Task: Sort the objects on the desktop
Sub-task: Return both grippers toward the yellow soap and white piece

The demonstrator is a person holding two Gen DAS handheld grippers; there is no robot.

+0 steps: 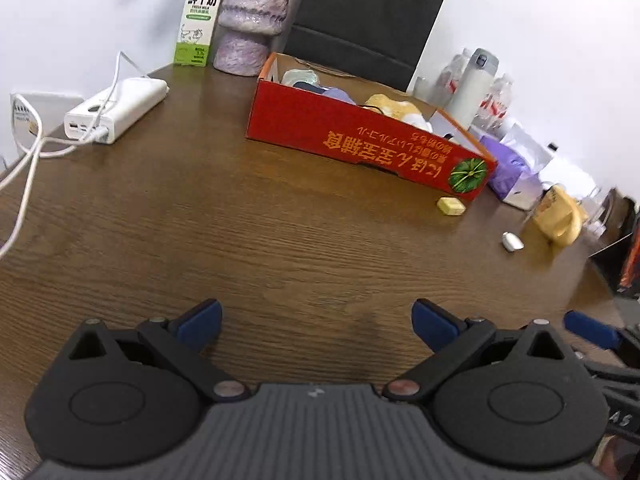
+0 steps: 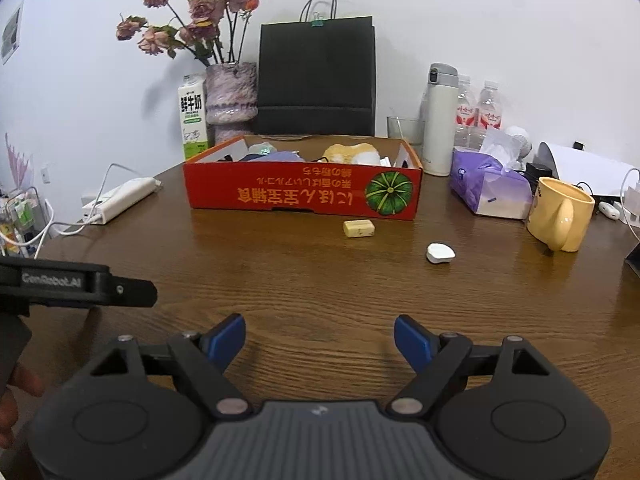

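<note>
A red cardboard box (image 2: 280, 196) (image 1: 352, 140) stands at the back of the brown table and holds several items. A small yellow block (image 2: 359, 228) (image 1: 451, 205) lies just in front of the box. A small white case (image 2: 440, 253) (image 1: 512, 241) lies to its right. My left gripper (image 1: 318, 322) is open and empty over the bare table, well short of the box. My right gripper (image 2: 319, 342) is open and empty, also well short of the block and case. The left gripper's body (image 2: 76, 284) shows at the left of the right wrist view.
A yellow mug (image 2: 560, 218), a purple tissue pack (image 2: 488, 188), a white flask (image 2: 438, 120) and water bottles (image 2: 480, 112) stand at the right. A white power bank (image 1: 116, 110) with cables, a milk carton (image 1: 198, 16), a vase (image 1: 252, 20) and a black bag (image 2: 316, 80) stand at the back.
</note>
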